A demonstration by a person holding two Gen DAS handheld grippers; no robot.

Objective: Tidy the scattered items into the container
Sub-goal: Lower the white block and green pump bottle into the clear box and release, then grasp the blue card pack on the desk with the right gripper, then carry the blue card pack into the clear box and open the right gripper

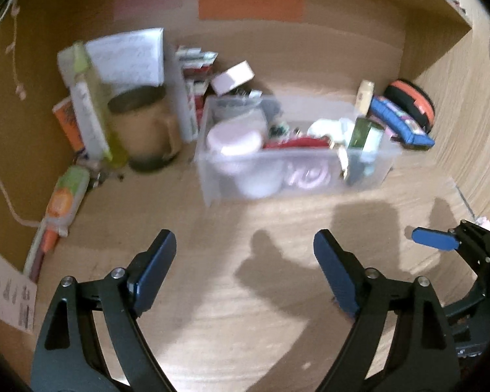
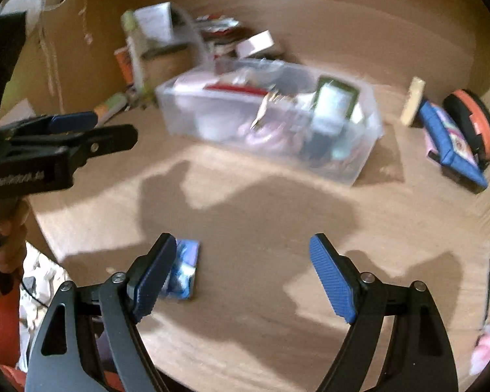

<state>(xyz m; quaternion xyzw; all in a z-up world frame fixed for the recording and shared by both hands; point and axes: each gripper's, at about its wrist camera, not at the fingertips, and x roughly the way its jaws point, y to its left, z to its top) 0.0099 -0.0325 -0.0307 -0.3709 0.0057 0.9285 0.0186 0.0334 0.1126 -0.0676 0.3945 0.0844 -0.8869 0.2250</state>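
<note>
Two grippers, both with jaws spread wide and holding nothing, hang over a wooden bench (image 1: 245, 310). Left gripper (image 1: 245, 261): lower centre of the left wrist view, its blue pads well apart above bare wood. Right gripper (image 2: 241, 264): lower centre of the right wrist view; a small blue packet (image 2: 184, 271) lies flat on the bench just beside its left finger, partly hidden by it. Clear plastic container (image 1: 294, 150): centre of the left wrist view, already holding a white lidded jar (image 1: 236, 138), a red item and a green-and-white box (image 1: 366, 137). Upper left of that view: a tan mug (image 1: 143, 127), a tall yellow-green bottle (image 1: 91, 104) and a tube with an orange label (image 1: 65, 202) lying down. Right of the container: a blue pouch (image 1: 401, 124) and a black-and-orange round case (image 1: 411, 101). Motion blur obscures finer detail.
</note>
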